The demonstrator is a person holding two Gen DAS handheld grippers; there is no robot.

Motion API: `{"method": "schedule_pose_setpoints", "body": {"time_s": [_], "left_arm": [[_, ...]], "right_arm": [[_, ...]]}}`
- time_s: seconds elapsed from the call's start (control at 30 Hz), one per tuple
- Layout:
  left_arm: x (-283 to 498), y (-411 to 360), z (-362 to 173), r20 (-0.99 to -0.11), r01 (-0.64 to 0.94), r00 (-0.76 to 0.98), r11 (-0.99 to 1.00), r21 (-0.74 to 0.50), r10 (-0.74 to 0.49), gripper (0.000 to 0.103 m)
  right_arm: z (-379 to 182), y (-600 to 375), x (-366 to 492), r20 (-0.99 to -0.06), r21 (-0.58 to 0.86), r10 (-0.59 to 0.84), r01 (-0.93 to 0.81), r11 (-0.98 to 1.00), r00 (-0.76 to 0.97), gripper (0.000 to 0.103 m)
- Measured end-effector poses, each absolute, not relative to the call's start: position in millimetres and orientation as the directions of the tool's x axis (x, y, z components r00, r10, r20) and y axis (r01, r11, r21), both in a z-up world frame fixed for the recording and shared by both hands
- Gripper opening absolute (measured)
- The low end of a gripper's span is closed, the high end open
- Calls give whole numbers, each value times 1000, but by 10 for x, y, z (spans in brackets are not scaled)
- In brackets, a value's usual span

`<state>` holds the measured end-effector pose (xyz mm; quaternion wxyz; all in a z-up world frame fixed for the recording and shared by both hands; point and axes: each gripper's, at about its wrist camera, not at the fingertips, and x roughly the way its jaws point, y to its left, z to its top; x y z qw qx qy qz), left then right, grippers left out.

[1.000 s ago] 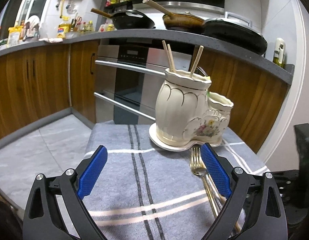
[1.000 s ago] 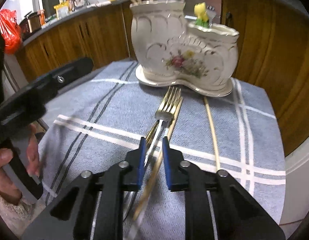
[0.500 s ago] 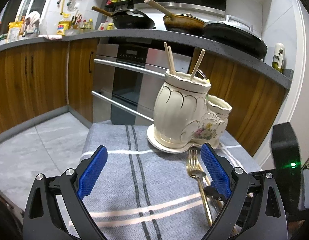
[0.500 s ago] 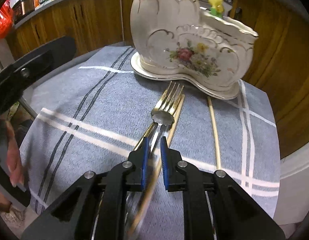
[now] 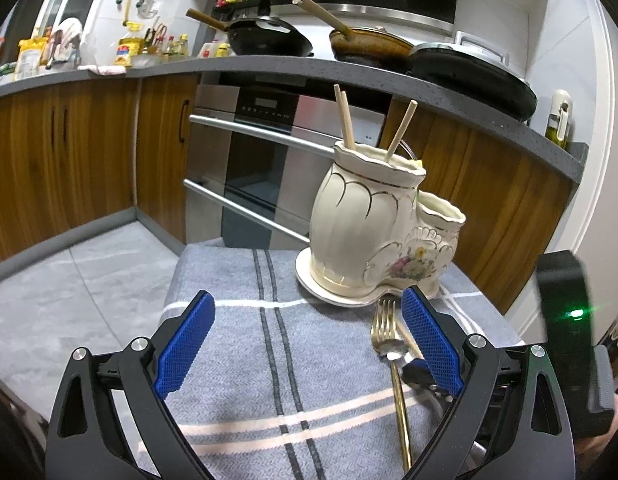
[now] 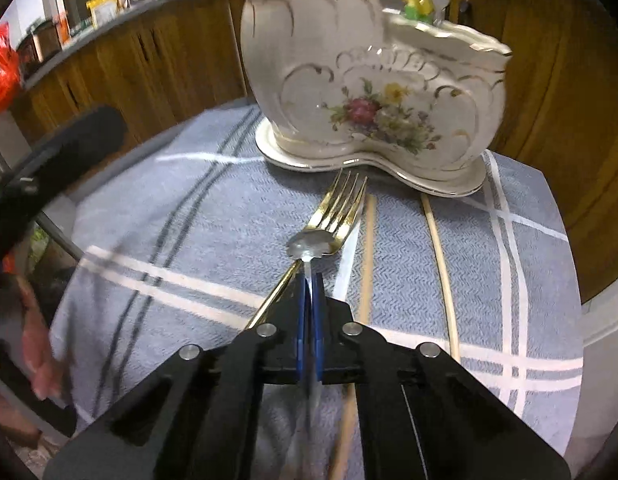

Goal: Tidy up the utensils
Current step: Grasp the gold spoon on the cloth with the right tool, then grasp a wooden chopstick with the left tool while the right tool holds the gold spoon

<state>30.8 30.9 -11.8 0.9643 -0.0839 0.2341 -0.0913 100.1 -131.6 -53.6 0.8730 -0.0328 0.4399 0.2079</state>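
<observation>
A cream floral ceramic utensil holder [image 5: 373, 236] stands on a grey striped cloth [image 5: 245, 344], with chopsticks [image 5: 345, 120] sticking out of its taller part. It also shows in the right wrist view [image 6: 373, 92]. A gold fork [image 6: 337, 212] and two loose chopsticks [image 6: 439, 248] lie on the cloth in front of it. My right gripper [image 6: 308, 280] is shut on the handle of a small silver spoon [image 6: 311, 244] whose bowl rests over the fork. My left gripper [image 5: 305, 344] is open and empty above the cloth, left of the fork [image 5: 383, 332].
The cloth covers a small table with edges close on all sides. Beyond stand wooden cabinets [image 5: 69, 152], an oven [image 5: 261, 160] and a counter with pans [image 5: 269, 40]. The left gripper's body [image 6: 49, 160] shows at the left of the right wrist view.
My right gripper has moved forward along the cutlery and closed from slightly open to shut on the spoon handle. My left gripper has stayed open and drifted slightly.
</observation>
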Motion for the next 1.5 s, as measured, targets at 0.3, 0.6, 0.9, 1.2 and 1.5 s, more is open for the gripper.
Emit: {"method": "schedule_pose_setpoints", "body": {"time_s": [0.3, 0.6, 0.9, 1.2, 1.5], "left_arm": [[287, 86, -131, -491, 192, 836, 969, -158, -245, 94], [259, -723, -231, -654, 251, 721, 966, -62, -230, 80], [519, -1302, -461, -809, 270, 556, 962, -45, -194, 40], [613, -1604, -613, -865, 275, 495, 959, 67, -81, 25], [720, -1759, -637, -887, 316, 457, 943, 100, -59, 11]], "right_arm": [[-205, -2147, 525, -590, 335, 516, -393, 856, 621, 3], [15, -2774, 583, -480, 361, 482, -335, 870, 733, 3], [-110, -3124, 662, -448, 453, 523, -321, 832, 724, 3], [-176, -3332, 665, -462, 435, 470, -270, 859, 752, 3], [-162, -3330, 629, -449, 430, 469, -276, 860, 761, 3]]}}
